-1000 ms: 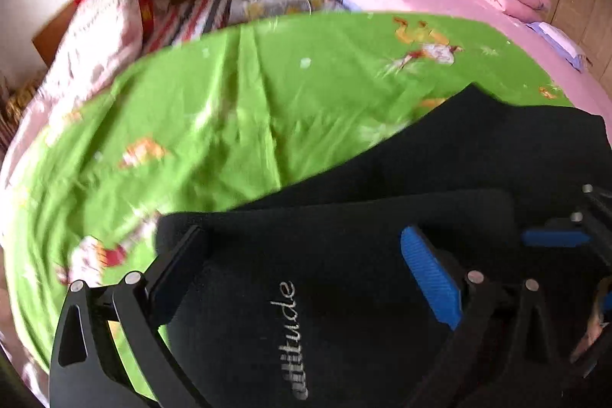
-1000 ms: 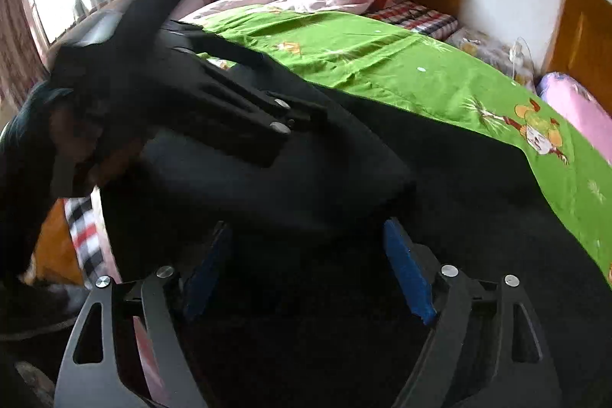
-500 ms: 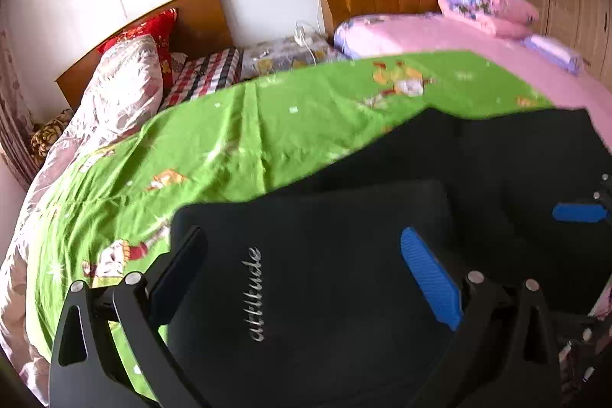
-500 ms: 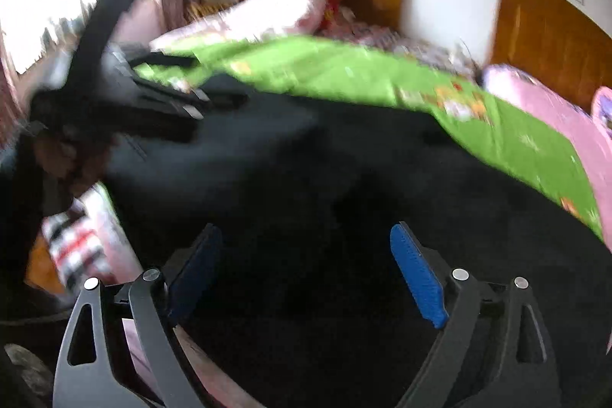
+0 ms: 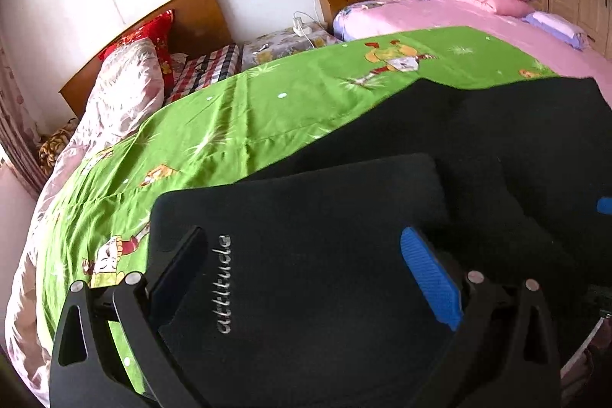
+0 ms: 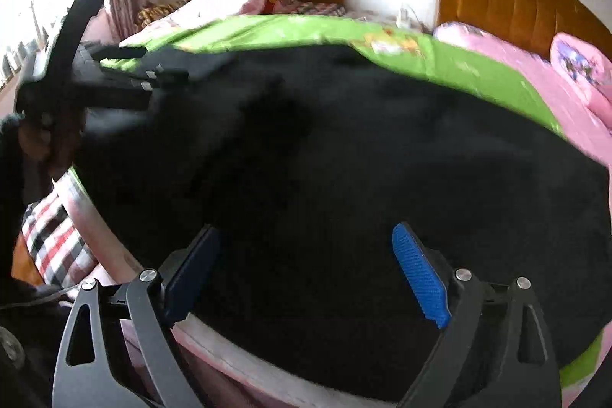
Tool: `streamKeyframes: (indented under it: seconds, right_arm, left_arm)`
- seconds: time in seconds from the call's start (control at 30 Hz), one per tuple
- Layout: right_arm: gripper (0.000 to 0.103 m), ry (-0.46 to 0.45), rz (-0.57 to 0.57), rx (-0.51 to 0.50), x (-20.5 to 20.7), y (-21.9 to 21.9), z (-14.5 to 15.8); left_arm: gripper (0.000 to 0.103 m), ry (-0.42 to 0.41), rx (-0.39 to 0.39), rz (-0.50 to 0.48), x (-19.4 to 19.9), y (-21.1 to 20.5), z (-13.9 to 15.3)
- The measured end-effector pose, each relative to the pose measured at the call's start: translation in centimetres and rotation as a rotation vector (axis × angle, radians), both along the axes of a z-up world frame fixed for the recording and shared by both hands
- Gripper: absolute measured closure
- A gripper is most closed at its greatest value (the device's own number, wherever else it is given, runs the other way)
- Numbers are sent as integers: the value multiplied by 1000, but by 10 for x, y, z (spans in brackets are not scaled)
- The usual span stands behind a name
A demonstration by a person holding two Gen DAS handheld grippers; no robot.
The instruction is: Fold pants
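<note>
Right hand-held gripper (image 6: 306,274) is hovering over the black pants (image 6: 382,178) on the bed, jaws having just been opening, spread wide, nothing pinched. Left hand-held gripper (image 5: 306,278) is likewise spread above the folded leg. Next grasp should take both layers together. Since earlier, both views are showing more of the green sheet (image 5: 248,125).

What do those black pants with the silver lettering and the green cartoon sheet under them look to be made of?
The black pants with silver lettering look like a thick, matte knit, perhaps fleece or sweatshirt cotton: the surface is soft and dull, and the folded edge is rounded and bulky. The green cartoon-print bedsheet looks like thin woven cotton or a blend: it lies flat with fine sharp creases and a slight sheen in the light.
</note>
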State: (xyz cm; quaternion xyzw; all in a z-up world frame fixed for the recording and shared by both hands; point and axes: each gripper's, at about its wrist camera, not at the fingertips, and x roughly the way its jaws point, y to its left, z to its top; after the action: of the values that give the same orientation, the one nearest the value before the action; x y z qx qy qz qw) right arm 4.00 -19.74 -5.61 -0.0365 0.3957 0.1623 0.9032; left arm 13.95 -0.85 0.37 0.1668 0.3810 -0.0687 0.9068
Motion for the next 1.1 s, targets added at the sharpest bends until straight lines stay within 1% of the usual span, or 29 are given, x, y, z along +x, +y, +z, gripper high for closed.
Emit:
streamKeyframes:
  seconds: [0.07, 0.17, 0.2, 0.3, 0.37, 0.43, 0.5, 0.57, 0.6, 0.7, 0.73, 0.8, 0.83, 0.87, 0.93, 1.0, 1.1]
  right_arm:
    - [15, -18, -6, 21, -7, -6, 7]
    - [15, -61, -54, 102, -21, -33, 22]
    - [15, -71, -76, 119, -23, -42, 25]
    - [15, -101, -152, 158, -36, -77, 30]
    - [15, -99, -213, 206, -44, -100, 28]
    - [15, -99, -282, 288, -60, -132, 25]
    - [15, -81, -338, 360, -73, -159, 18]
    - [15, -66, -377, 397, -80, -176, 12]
    - [15, -59, -401, 417, -85, -185, 9]
    - [14, -61, -462, 476, -93, -207, 3]
    - [14, -63, -491, 496, -92, -214, 1]
    - [14, -68, -537, 538, -85, -230, -3]
    - [14, -60, -557, 557, -80, -237, -5]
    - [14, -41, -588, 587, -72, -246, -9]
    - [14, -21, -589, 654, -59, -256, -14]
    - [13, 13, -599, 687, -48, -261, -19]
    - [14, 65, -590, 649, -35, -260, -14]
  left_arm:
    - [2, -3, 10, 0, -2, -5, 2]
    - [2, -26, -9, -27, -11, -16, 15]
    - [2, -50, -8, -50, -18, -25, 23]
    - [2, -79, -16, -104, -28, -43, 31]
    - [2, -49, -39, -143, -31, -53, 25]
    - [2, 1, -36, -161, -29, -61, 8]
    - [1, 43, -28, -158, -24, -64, -11]
    - [1, 45, -88, -151, -23, -58, -15]
    - [1, 64, -115, -148, -21, -55, -16]
    - [1, 105, -139, -132, -18, -53, -14]
    - [2, 115, -153, -131, -19, -55, -10]
    - [2, 124, -199, -180, -23, -65, 1]
    - [2, 122, -208, -206, -24, -73, 7]
    - [2, 116, -204, -232, -26, -84, 12]
    - [2, 104, -178, -302, -28, -114, 20]
    - [2, 107, -150, -338, -26, -136, 17]
    - [2, 142, -100, -362, -20, -163, -2]
